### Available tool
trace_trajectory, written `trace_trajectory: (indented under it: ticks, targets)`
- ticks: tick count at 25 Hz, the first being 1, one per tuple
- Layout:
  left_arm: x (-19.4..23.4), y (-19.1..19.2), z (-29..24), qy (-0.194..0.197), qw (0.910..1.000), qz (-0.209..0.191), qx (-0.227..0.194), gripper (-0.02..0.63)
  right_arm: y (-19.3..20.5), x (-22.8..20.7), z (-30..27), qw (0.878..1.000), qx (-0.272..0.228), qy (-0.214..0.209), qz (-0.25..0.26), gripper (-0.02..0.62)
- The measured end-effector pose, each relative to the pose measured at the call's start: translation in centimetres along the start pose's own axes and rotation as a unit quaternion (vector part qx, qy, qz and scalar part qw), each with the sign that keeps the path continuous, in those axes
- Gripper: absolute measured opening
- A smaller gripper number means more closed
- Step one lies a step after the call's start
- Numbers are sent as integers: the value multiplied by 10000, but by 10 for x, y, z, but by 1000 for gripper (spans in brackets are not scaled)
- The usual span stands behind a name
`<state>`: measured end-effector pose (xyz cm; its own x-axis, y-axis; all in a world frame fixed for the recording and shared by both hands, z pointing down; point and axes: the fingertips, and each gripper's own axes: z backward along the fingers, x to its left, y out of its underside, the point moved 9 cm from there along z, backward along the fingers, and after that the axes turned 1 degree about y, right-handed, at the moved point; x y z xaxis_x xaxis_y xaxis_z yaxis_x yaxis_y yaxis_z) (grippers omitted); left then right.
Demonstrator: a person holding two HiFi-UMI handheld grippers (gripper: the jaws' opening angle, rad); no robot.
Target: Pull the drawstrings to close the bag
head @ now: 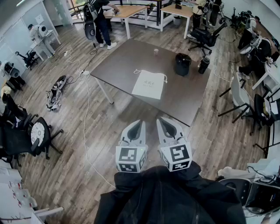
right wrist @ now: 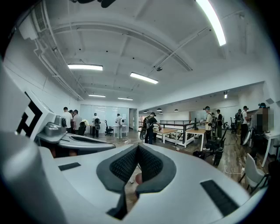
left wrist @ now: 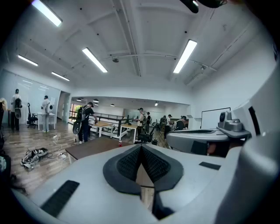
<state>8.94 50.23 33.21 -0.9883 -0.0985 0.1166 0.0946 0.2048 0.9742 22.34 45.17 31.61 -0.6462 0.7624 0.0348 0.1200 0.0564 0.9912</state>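
**Location Type: Open-Plan Office Used as a Lab**

An open-plan office with lab gear is shown. The dark table is taken as the reference point.

- Beyond the table, wood-topped desks are set in a row; a person with a black pack on the back is stationed there.
- To its right, a black swivel chair is parked; more swivel chairs are grouped well to its left.
- Just left of it, a white cable is run across the plank floor, near gear laid down flat.
- Overhead, strip lights and exposed pipes are fitted to a bare white ceiling.
- A whiteboard is mounted off to its right.
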Motion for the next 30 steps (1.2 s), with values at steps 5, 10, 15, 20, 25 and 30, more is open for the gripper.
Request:
trace_trajectory:
  ticks: [5,10,15,20,25,30]
  targets:
    - [11,2,2,20,10000,-26,40,32,1,9,-8,9998,-112,-78,-117,21]
    - [25,8,7,37,10000,37,36,32,7,20,-16,9998,-105,-137,-121,21]
    - [44,24,21,92,9997,161,154,32,22,43,-23,9996,197,-151,-138,21]
    - [57,52,29,119,9987,320,389,32,45,56,-27,9987,474,-110,-163,21]
    - [75,70,29,42,9974,464,553,32,59,65,-40,9975,673,-146,-181,21]
    - [95,70,9,16,9966,488,662,32,62,57,-67,9967,754,-115,-271,21]
